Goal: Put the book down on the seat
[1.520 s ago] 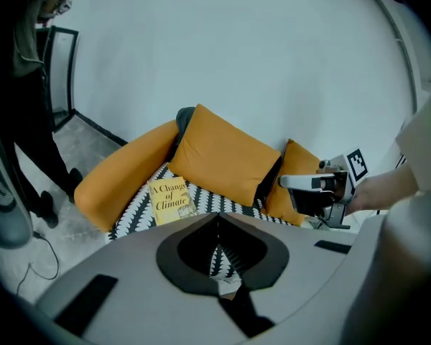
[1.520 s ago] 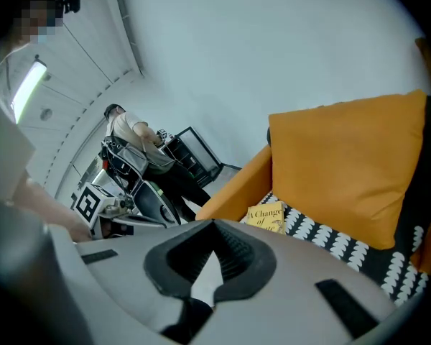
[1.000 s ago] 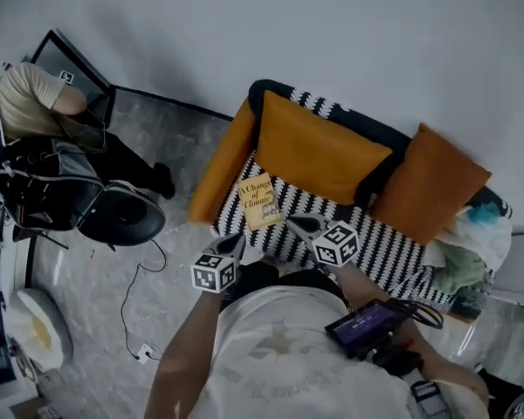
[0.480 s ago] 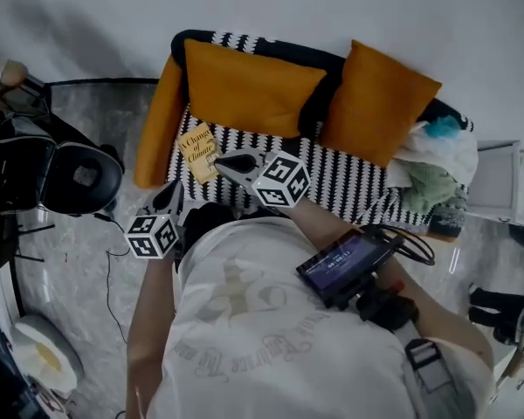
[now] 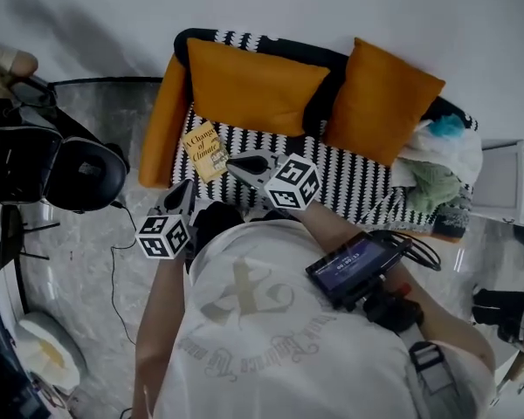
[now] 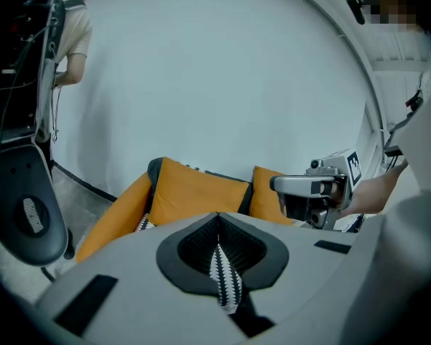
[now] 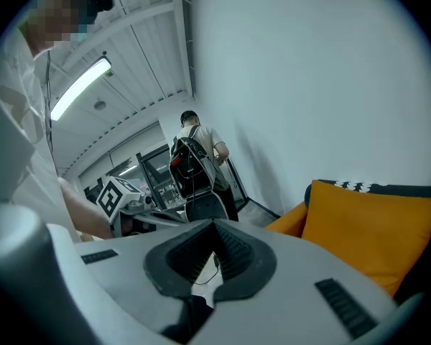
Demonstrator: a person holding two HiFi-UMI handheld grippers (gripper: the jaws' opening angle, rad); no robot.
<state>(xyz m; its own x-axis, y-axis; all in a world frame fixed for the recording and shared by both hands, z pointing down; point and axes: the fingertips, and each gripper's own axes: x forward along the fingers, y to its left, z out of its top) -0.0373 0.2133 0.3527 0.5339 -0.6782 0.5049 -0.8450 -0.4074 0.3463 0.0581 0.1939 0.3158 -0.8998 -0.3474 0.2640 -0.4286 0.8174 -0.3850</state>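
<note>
The yellow book (image 5: 204, 149) lies flat at the left end of the black-and-white striped sofa seat (image 5: 349, 186), free of both grippers. My left gripper (image 5: 182, 192) hangs in front of the seat's edge, below the book, shut and empty. My right gripper (image 5: 237, 161) hovers over the seat just right of the book, jaws together with nothing in them. The left gripper view shows its jaws (image 6: 217, 218) meeting at the tips, with the right gripper (image 6: 276, 184) to its right. In the right gripper view the tips (image 7: 214, 225) also meet.
Two orange cushions (image 5: 253, 85) (image 5: 384, 103) lean on the backrest, and an orange armrest (image 5: 162, 129) bounds the seat's left end. A heap of clothes (image 5: 441, 164) fills the right end. A black office chair (image 5: 87, 173) and a floor cable (image 5: 113, 260) are at left.
Both grippers have risen a little towards the head camera, and that view has swung. The book lies in the same place on the seat.
</note>
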